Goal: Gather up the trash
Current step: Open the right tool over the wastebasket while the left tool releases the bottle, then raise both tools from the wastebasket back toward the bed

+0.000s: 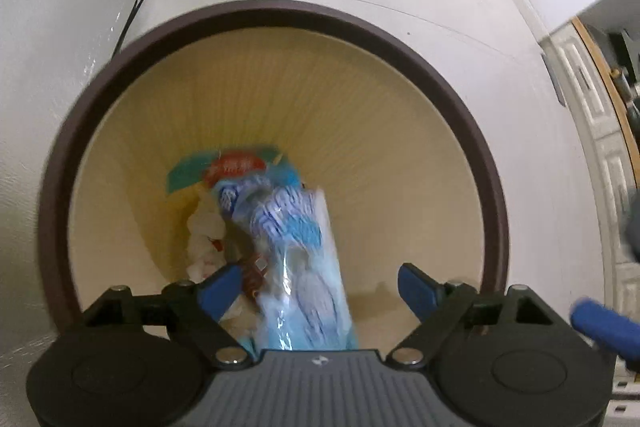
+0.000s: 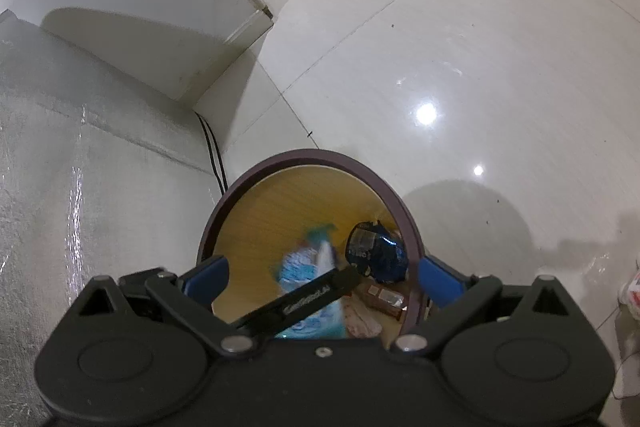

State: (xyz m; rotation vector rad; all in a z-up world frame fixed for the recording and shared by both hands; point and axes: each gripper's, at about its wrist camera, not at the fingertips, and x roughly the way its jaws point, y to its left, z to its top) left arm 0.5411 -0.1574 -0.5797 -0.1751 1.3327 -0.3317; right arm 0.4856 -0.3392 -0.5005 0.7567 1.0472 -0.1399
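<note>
The left claw (image 1: 320, 287) stands released over the wastebasket (image 1: 92, 131), its blue fingers (image 1: 222, 285) clear of the blue-and-white plastic wrapper (image 1: 296, 247) blurred inside the bin. The right claw (image 2: 320, 277) is spread too, empty. Risk: the light wrapper may catch on the rim or lean out instead of settling.

My left gripper (image 1: 320, 287), black linkage arms, blue fingers (image 1: 218, 289), silver pivot screws, ribbed grey housing, right gripper (image 2: 322, 279) alike
</note>
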